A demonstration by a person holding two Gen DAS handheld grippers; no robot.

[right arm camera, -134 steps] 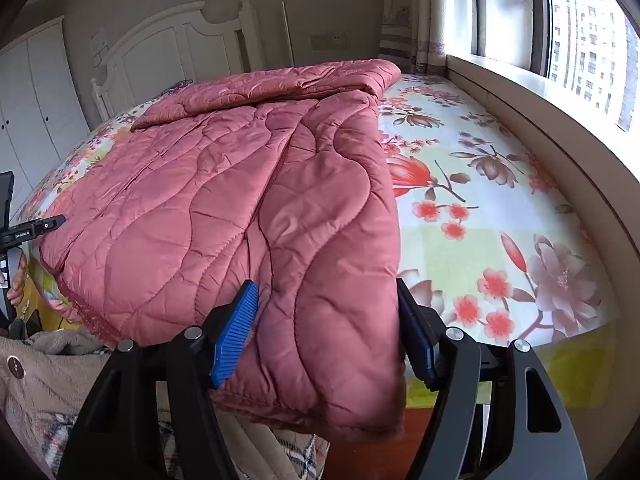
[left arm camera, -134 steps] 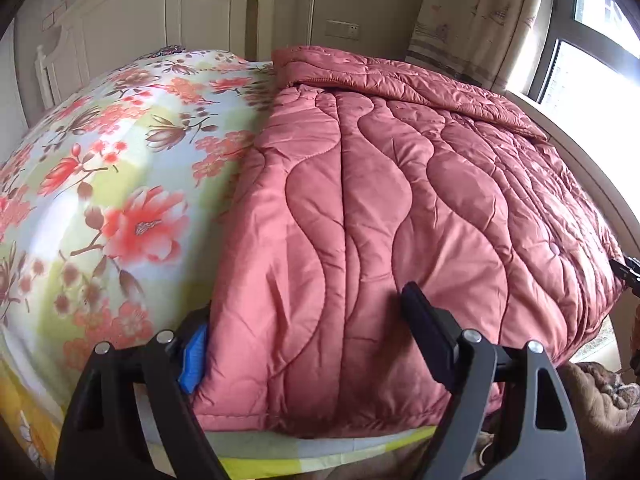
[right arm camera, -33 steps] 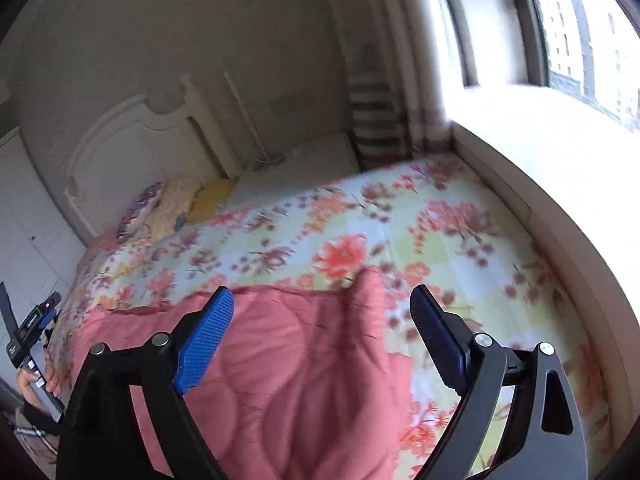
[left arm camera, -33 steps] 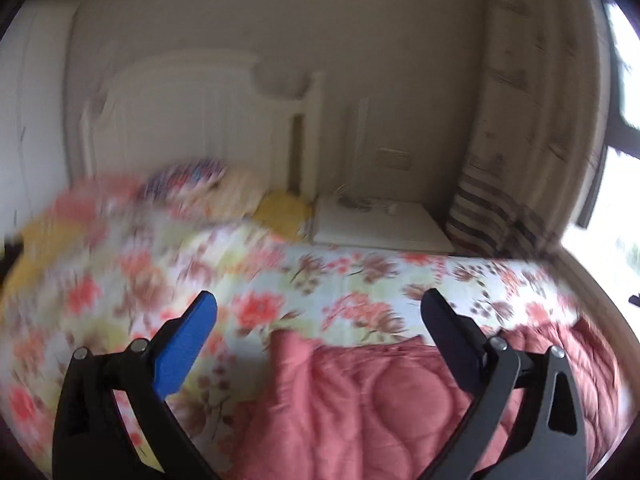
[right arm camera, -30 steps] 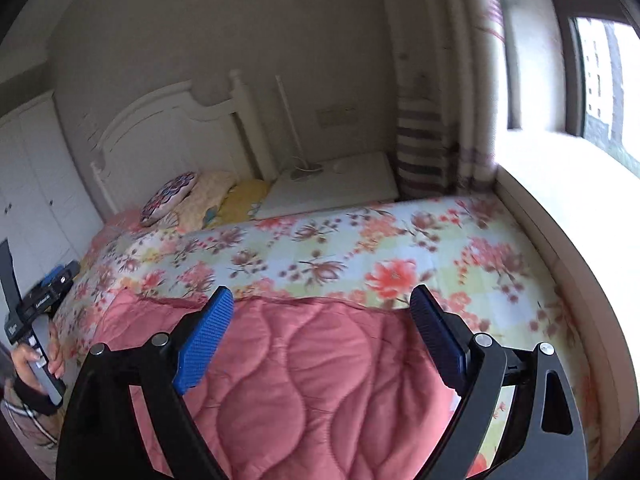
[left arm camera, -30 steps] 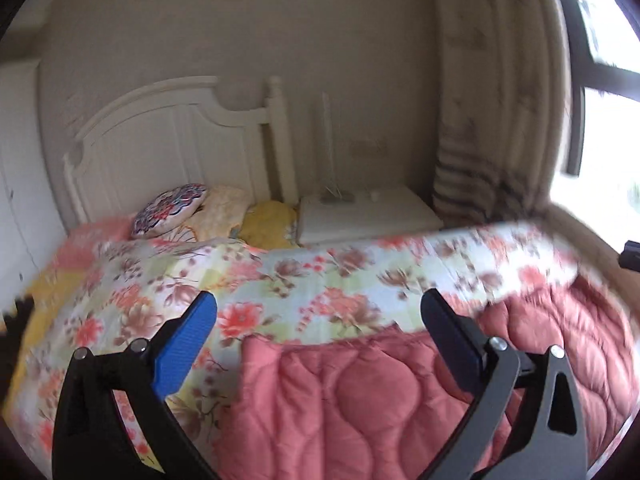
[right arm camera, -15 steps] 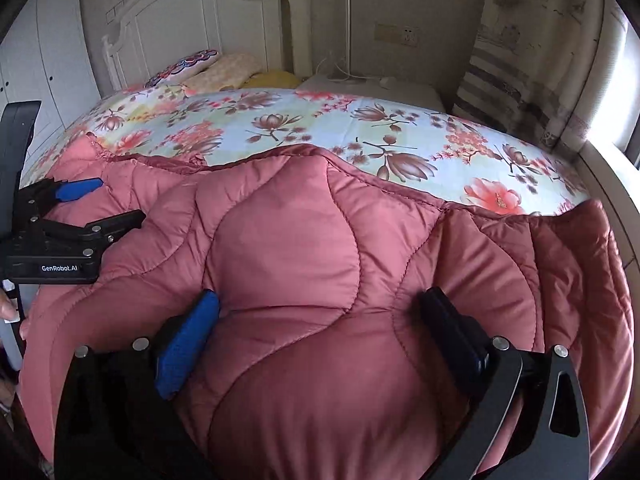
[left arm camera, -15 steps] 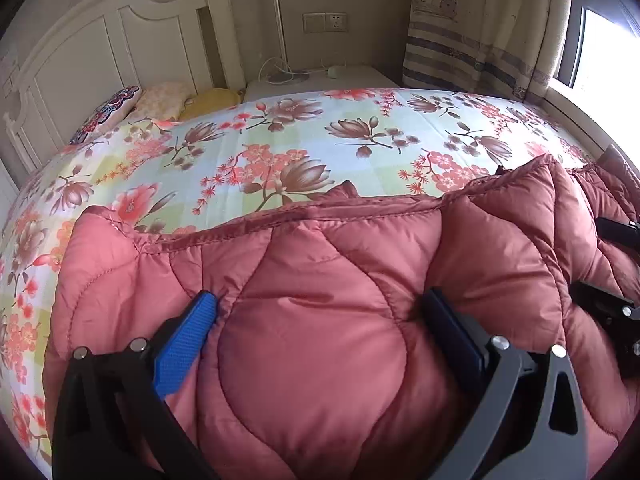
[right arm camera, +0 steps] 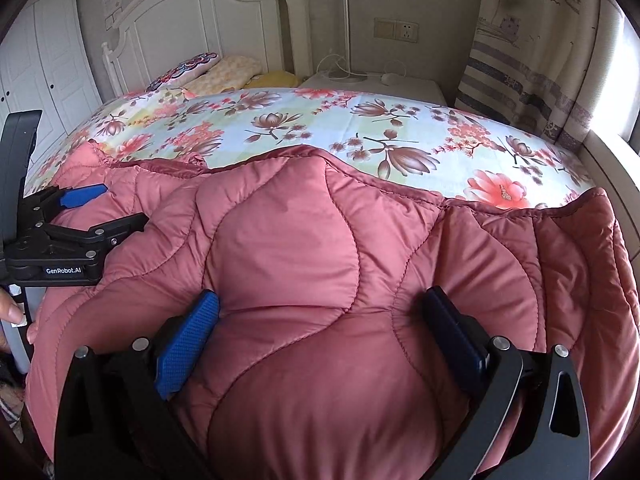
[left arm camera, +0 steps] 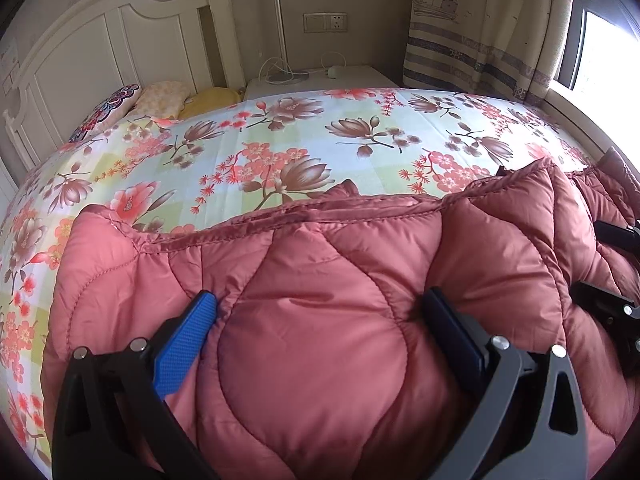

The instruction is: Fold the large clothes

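- Quilt (left arm camera: 320, 340), pink, quilted, lies folded over on the near part of the bed (left arm camera: 280, 140), its stitched edge running across the floral sheet.
- Left hand-held gripper (left arm camera: 320, 320): jaws spread wide, pressed down into the quilt, padding bulging up between the fingers; not clamped.
- Right hand-held gripper (right arm camera: 320, 320): jaws have just been opening and stand at their widest, with quilt between them, unpinched.
- Right wrist view: left hand-held gripper at the far left edge, fingertips of the person's hand (right arm camera: 12, 316) below it.
- Pillows (left arm camera: 160, 100) against the white headboard (left arm camera: 100, 48).
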